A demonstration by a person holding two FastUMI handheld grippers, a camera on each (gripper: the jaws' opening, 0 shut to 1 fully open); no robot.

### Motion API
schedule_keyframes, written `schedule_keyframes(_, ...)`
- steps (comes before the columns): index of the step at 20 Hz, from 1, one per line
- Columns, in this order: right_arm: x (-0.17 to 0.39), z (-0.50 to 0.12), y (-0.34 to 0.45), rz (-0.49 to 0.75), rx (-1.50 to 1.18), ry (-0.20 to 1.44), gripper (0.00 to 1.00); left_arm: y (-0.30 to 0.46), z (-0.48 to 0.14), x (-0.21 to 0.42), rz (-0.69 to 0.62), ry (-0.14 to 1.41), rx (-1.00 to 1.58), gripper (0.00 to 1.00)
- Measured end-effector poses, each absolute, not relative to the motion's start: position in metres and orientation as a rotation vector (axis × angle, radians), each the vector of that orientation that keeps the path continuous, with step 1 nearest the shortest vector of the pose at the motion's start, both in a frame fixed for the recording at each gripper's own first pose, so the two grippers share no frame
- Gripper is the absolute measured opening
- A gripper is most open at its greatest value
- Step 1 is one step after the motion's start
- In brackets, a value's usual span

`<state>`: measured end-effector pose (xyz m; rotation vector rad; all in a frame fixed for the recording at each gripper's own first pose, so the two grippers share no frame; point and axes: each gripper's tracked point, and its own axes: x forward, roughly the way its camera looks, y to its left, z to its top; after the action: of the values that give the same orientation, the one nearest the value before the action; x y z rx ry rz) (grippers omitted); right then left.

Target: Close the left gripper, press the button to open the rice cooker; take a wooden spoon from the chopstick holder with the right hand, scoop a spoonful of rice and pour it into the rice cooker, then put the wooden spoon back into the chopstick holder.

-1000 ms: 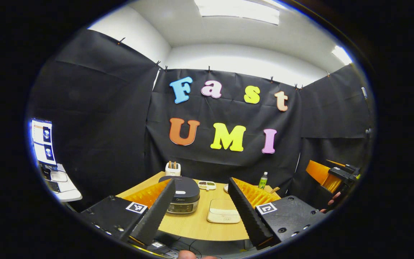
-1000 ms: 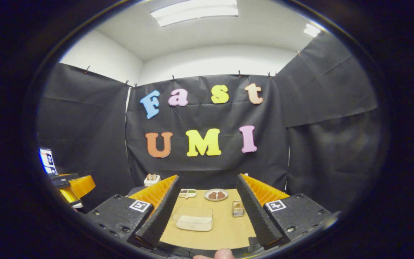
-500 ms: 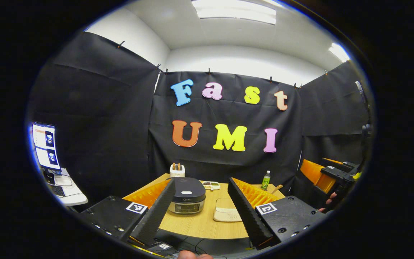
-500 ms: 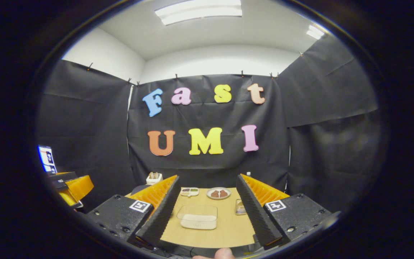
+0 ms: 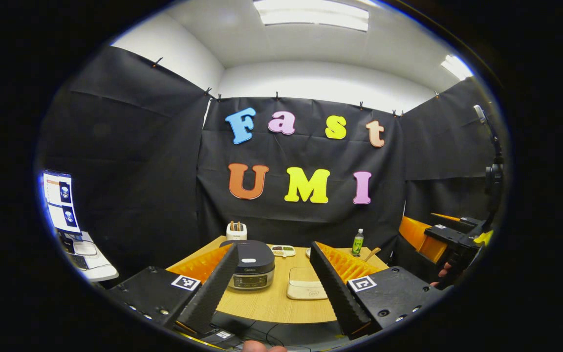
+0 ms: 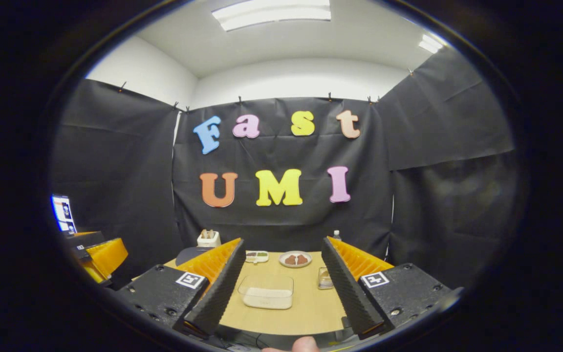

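Note:
The dark rice cooker [image 5: 250, 264] stands on the wooden table [image 5: 267, 305] with its lid down, its left edge behind my left finger. Behind it is the white chopstick holder [image 5: 236, 231] with wooden handles sticking up. A clear box of rice [image 6: 267, 296] lies in the table's middle. My left gripper [image 5: 274, 247] hovers open before the table's near edge, short of the cooker. My right gripper [image 6: 282, 242] is open too and holds nothing, facing the rice box; it also shows far right as the right gripper [image 5: 440, 237] with a hand on it.
A small divided dish [image 5: 282, 250], a green bottle [image 5: 357, 242], a plate of brown food [image 6: 295, 259] and a small jar [image 6: 324, 278] stand toward the back and right. A monitor and side desk [image 5: 74, 230] are at the left. Black cloth walls enclose the table.
Both views have shifted a little, with the table now slightly higher between the right gripper's fingers. Both grippers stay open and nothing on the table has moved.

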<state>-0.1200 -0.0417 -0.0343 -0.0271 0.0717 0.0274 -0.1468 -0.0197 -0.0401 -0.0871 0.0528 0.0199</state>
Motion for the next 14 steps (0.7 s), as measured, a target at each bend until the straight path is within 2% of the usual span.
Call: schedule_keyframes(14,-0.103,-0.041,-0.044,0.045,-0.024,0.075,1.00,-0.030,-0.046,-0.130,0.007,0.074,-0.047,0.95)
